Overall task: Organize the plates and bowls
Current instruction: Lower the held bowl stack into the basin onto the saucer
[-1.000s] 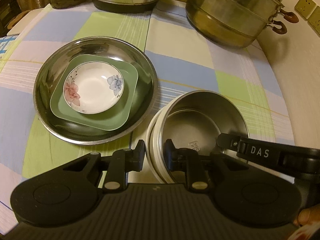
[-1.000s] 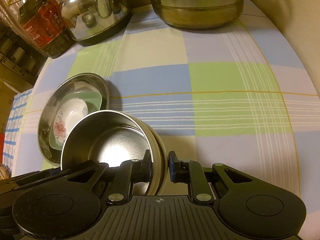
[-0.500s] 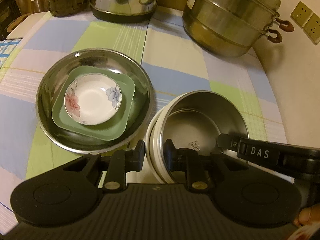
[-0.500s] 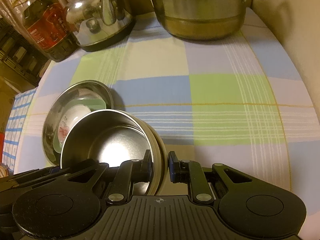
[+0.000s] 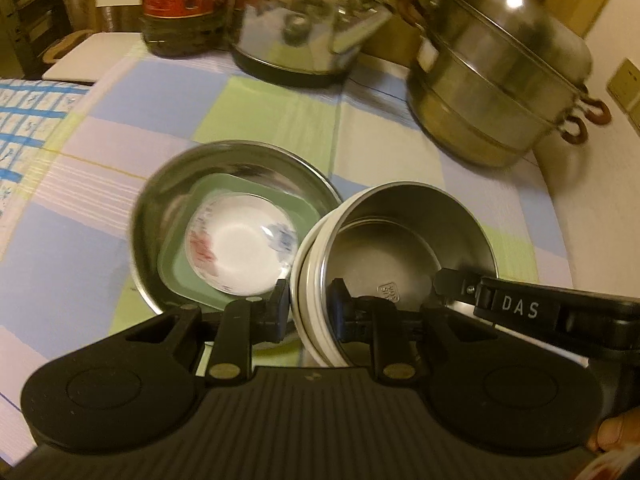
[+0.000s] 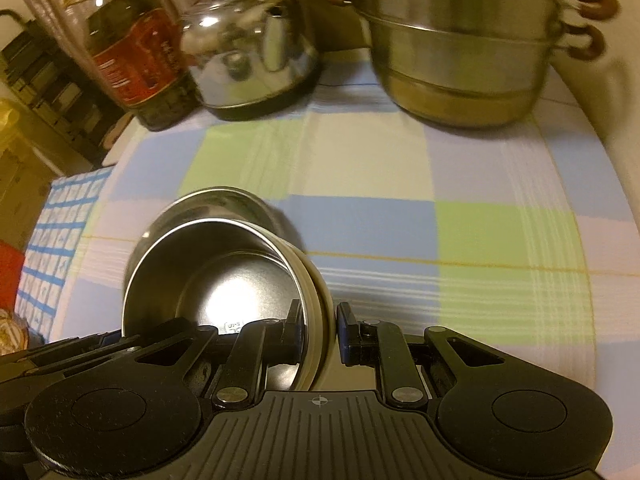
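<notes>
Saucer [image 5: 240, 248] in dish [image 5: 308, 212] in basin [image 5: 168, 184].

Your right-wrist view hides most of the wide steel plate [image 6: 224, 200] behind the raised steel bowl [image 6: 216, 280]; only its far rim shows, and whatever lies in it is out of sight. In the left-wrist view the white floral dish [image 5: 240, 248] is smeared, so you cannot read its pattern, and the green square plate [image 5: 244, 186] under it is partly covered. The oil bottle [image 5: 180, 8] is cut off by the top edge, its label too blurred to read. The steamer pot [image 6: 460, 40] loses its lid to the top edge. The stamp inside the bowl is illegible.
</notes>
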{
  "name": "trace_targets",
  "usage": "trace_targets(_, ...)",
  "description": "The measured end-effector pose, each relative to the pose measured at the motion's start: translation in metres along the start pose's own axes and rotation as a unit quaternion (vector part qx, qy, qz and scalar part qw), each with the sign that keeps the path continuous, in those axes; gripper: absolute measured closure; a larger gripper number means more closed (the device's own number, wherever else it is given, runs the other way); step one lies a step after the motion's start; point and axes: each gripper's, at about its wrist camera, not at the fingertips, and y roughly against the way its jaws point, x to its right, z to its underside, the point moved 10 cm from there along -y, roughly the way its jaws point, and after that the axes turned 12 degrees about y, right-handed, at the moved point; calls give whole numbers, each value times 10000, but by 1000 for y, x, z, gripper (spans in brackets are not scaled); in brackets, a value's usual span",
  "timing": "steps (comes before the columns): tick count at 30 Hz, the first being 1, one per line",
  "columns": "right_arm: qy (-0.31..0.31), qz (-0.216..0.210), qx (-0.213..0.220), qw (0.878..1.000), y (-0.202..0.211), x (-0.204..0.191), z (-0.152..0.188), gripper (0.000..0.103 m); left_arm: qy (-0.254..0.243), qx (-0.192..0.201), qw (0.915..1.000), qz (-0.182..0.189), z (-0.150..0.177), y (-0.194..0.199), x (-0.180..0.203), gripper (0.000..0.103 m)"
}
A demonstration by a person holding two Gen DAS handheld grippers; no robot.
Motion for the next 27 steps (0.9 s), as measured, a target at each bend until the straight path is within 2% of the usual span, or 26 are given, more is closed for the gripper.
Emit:
trace_targets(6,216,-151,-17,9997,-17,-28,-19,86,199,91,9996,-151,-22,2,-27,84)
trace_targets(12,324,-228,-101,9992,-37,-50,-36,86,344,21,9992,-218,-44,-7,-48,84)
trace_targets(21,369,-188,-263,9988,-63,-61,-56,86,436,-109,9987,-243,-67,-27,-62,84)
trace_targets(27,350,-143,-393,9985,-76,-64,-56,87,478,-229,9982,-263,-67,-37,-70,84)
